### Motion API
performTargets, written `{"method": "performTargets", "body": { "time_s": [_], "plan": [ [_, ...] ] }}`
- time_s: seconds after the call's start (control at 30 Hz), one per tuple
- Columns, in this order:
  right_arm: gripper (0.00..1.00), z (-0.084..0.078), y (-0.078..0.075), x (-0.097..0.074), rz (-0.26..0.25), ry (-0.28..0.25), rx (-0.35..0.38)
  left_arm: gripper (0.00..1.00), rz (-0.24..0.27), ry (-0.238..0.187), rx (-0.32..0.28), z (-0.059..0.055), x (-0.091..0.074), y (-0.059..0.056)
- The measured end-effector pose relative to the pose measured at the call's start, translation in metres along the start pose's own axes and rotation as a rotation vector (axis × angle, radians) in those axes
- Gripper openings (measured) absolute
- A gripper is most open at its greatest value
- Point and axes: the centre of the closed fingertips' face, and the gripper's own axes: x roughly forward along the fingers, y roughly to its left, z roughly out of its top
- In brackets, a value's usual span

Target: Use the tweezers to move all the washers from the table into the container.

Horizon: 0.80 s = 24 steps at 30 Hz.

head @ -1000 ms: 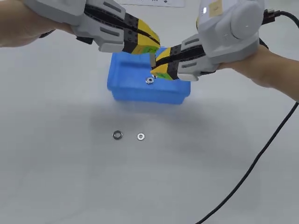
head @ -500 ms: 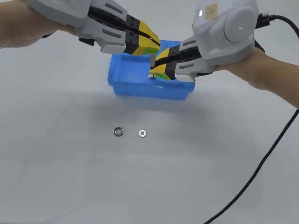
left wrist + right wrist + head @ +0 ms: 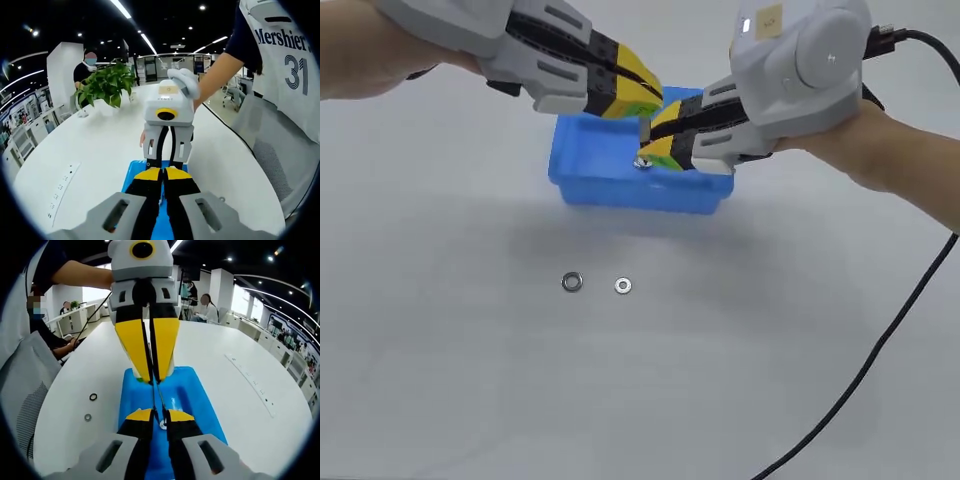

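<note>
The blue container (image 3: 620,190) stands on the white table. Over it, thin metal tweezers (image 3: 645,135) point down with a washer (image 3: 642,163) at their tip, just above the container's inside. My left gripper (image 3: 648,95) is shut on the tweezers' upper end. My right gripper (image 3: 655,140) is shut across their arms lower down. In the right gripper view the tweezers (image 3: 156,395) run from the left gripper (image 3: 152,377) to the washer (image 3: 163,425) between my right gripper's (image 3: 160,416) tips. Two more washers (image 3: 572,283) (image 3: 623,287) lie on the table in front of the container.
A black cable (image 3: 880,340) trails from the right gripper across the table's right side. A potted plant (image 3: 105,85) stands far back on the table. A printed paper strip (image 3: 250,377) lies beyond the container. People are at other desks in the room.
Both grippers, with the tweezers and washer, have edged slightly further in over the container. The two washers on the table have not moved.
</note>
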Motion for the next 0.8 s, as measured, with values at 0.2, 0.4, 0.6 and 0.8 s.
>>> {"method": "performTargets", "body": {
  "time_s": [0.2, 0.4, 0.6, 0.8],
  "plan": [
    [0.11, 0.010, 0.002, -0.007, -0.014, -0.012, -0.006, 0.05, 0.009, -0.009, 0.009, 0.011, -0.005, -0.002],
    [0.11, 0.021, 0.006, -0.015, -0.028, -0.027, -0.016, 0.05, 0.010, -0.018, 0.028, 0.025, -0.010, -0.008],
    [0.11, 0.034, 0.015, -0.027, -0.042, -0.045, -0.027, 0.05, 0.010, -0.025, 0.045, 0.039, -0.017, -0.016],
    [0.11, 0.042, 0.024, -0.035, -0.049, -0.054, -0.037, 0.05, 0.012, -0.037, 0.050, 0.049, -0.021, -0.025]
  ]
}}
